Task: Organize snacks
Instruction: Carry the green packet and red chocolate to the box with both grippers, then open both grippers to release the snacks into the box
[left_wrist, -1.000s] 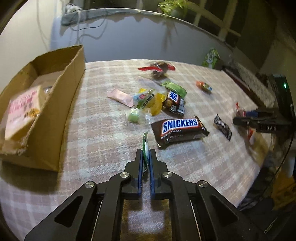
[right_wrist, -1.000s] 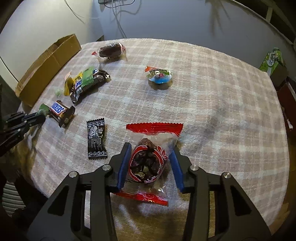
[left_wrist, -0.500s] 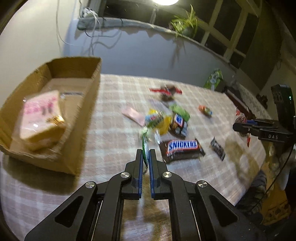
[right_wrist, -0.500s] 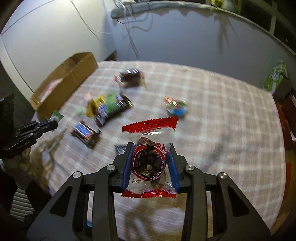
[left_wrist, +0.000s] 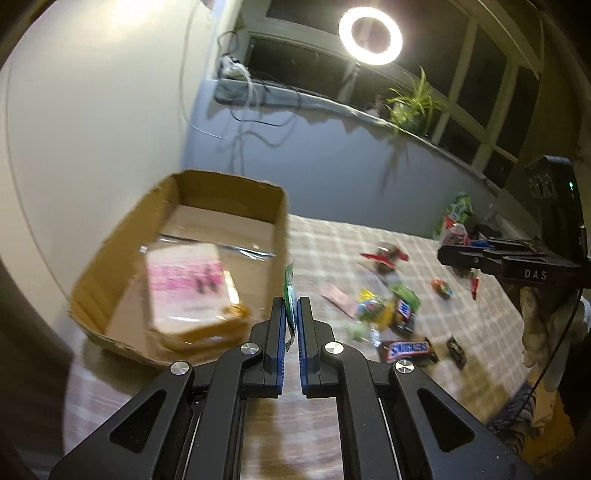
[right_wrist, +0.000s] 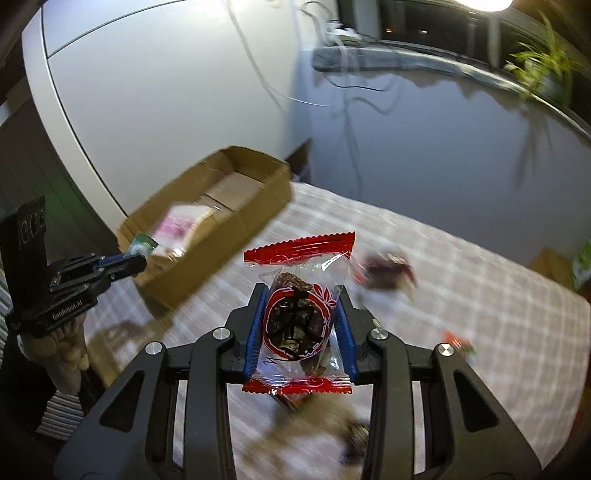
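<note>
Left wrist view: left gripper (left_wrist: 291, 314) jaws squeezed tight on a thin green packet (left_wrist: 290, 291), up in the air by the cardboard box (left_wrist: 280, 236)
Right wrist view: right gripper (right_wrist: 301, 328) jaws pinch a red-edged snack bag (right_wrist: 299, 317) above the checked table (right_wrist: 480, 314)
Might go wrong: the slippery bag could slide out and miss the box
Only the left view shows: Snickers bar (left_wrist: 408, 349) and loose sweets waiting farther off
</note>
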